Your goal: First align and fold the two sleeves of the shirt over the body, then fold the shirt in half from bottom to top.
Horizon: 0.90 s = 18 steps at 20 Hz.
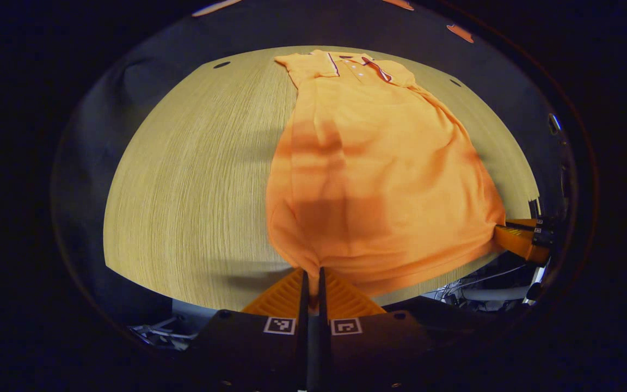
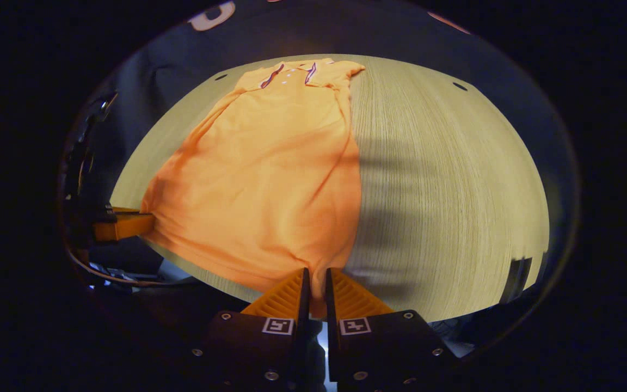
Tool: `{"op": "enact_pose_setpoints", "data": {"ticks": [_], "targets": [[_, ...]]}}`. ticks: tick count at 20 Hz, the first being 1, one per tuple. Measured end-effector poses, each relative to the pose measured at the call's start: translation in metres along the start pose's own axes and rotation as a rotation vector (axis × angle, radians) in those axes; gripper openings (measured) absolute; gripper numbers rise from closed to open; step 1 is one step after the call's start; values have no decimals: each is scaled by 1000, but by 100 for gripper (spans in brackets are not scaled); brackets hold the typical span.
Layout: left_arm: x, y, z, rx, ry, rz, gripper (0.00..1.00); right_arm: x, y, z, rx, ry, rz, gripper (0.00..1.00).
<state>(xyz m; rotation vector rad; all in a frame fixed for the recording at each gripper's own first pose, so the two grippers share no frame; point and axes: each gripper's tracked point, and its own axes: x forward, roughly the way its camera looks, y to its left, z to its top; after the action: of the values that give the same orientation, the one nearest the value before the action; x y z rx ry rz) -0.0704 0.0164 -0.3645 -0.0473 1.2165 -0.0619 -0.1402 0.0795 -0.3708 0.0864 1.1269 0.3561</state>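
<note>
An orange polo shirt point(image 1: 379, 163) lies lengthwise on the wooden table point(image 1: 194, 179), collar at the far end, both sleeves folded over the body. My left gripper point(image 1: 312, 272) is shut on the shirt's hem at its near left corner. In the right gripper view the same shirt point(image 2: 270, 174) stretches away from me, and my right gripper point(image 2: 316, 275) is shut on the hem's other corner. Each gripper appears at the edge of the other's view: the right gripper point(image 1: 509, 231) and the left gripper point(image 2: 134, 223), both pinching the hem. The hem is raised slightly off the table's near edge.
The table point(image 2: 444, 190) has bare wood on both sides of the shirt. Small dark holes point(image 1: 221, 65) mark its far corners. Cables and clutter point(image 1: 482, 286) lie below the near edge. Black cloth walls surround the table.
</note>
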Motion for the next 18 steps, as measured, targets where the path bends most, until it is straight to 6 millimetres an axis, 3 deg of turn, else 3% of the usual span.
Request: {"op": "enact_pose_setpoints", "data": {"ticks": [1,2,5,11,18], "targets": [[-5,-2,3,-46,-6,-25,9,0,1,6,87,-17,19,17],[0,-4,3,-76,-6,-51,1,-1,6,6,113,-7,65,2],[-9,-6,19,-45,-45,-71,1,-1,2,8,118,-34,82,2],[-32,-8,61,-39,-144,-94,1,-19,4,55,263,-164,206,1],[-43,-17,95,-28,-197,-128,1,-34,23,84,283,-242,327,1]]}}
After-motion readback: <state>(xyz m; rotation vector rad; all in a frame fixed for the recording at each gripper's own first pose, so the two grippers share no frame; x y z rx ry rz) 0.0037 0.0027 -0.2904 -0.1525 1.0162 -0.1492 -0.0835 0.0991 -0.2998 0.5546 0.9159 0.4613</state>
